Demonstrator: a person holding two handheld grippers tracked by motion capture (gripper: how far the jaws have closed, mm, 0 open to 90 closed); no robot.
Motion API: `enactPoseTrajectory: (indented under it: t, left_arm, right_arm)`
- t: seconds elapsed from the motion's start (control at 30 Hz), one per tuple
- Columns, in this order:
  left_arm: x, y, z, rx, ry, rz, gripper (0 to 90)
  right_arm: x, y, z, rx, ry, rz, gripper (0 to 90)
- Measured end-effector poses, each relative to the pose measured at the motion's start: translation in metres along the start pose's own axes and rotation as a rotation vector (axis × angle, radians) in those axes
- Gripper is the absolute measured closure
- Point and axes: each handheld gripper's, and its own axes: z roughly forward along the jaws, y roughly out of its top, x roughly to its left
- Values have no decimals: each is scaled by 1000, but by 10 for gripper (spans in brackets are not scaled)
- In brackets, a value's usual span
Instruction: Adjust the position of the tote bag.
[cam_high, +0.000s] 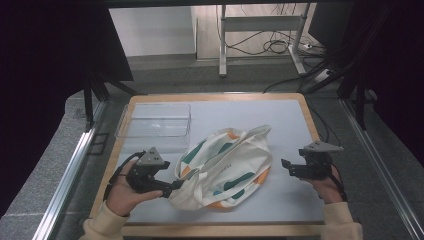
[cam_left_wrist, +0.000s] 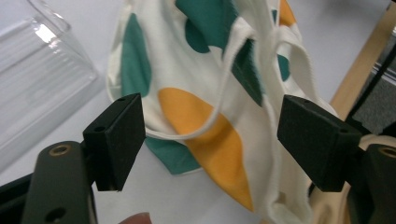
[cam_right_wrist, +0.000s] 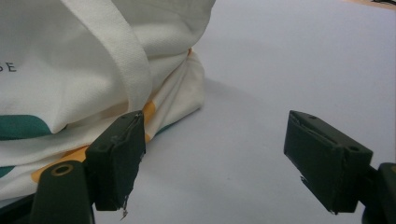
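Tote bag (cam_high: 225, 167) lies flat and rumpled mid-surface, a bit toward the near edge; cream canvas with teal and orange blobs, small dark lettering on one face. Straps are loose: one loop lies across the body, another end pokes out toward the far right of the bag. Left gripper (cam_high: 172, 186) is at the bag's near-left corner, tips right at the fabric edge; can't tell from the high view whether they touch. In the left gripper view, the left gripper (cam_left_wrist: 219, 140) has its jaws spread wide and released, nothing between them, bag hem and a strap loop (cam_left_wrist: 224, 84) lying just past the pads. Right gripper (cam_high: 287, 167) sits on the bag's right side, near but apart from it, pointing at the bag. In the right gripper view, the right gripper (cam_right_wrist: 219, 158) also has jaws released and wide, bare surface between them; the left-hand pad is just beside the bag's bottom corner (cam_right_wrist: 187, 88), a strap running down toward it. Clear plastic bin (cam_high: 155, 120) stands at the far left of the surface (cam_high: 280, 120), behind the left gripper, well apart from the bag. Both hands grip their tools from the near edge.
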Motion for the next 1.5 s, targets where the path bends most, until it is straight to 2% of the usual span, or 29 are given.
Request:
enactPoseTrajectory:
  t: [0.07,0.27,0.37,0.4,0.43,0.53,0.67,0.77,1.13,1.37,1.4,1.5]
  left_arm:
    - [-4,0,1,8,-11,15,252]
    - [-10,-1,-2,8,-39,20,281]
    - [-17,-6,9,67,-59,40,317]
    - [-17,-6,9,67,-59,40,350]
    - [-19,-7,15,91,-66,34,400]
    - [-19,-10,24,129,-106,25,517]
    - [-16,-10,28,146,-137,34,731]
    - [-12,-9,30,162,-155,31,816]
    - [-7,-9,33,168,-172,45,846]
    - [-5,-11,32,156,-170,37,845]
    - [-6,-11,31,154,-164,37,845]
    - [-7,-11,32,156,-161,39,845]
  right_arm:
    - [0,0,1,3,-3,-2,207]
    - [1,-1,2,15,-10,-8,207]
    - [0,-1,2,15,-13,-8,207]
    - [0,-1,2,15,-13,-8,207]
    - [1,-1,1,16,-15,-8,207]
    - [1,0,1,16,-19,-9,207]
    - [1,-1,1,18,-26,-11,207]
    - [0,-1,0,23,-35,-15,207]
    - [1,1,-5,8,-42,-18,207]
    - [-1,3,-9,-12,-40,-28,207]
    - [-1,7,-11,-36,-16,-22,208]
    - [1,12,-14,-57,-11,-31,226]
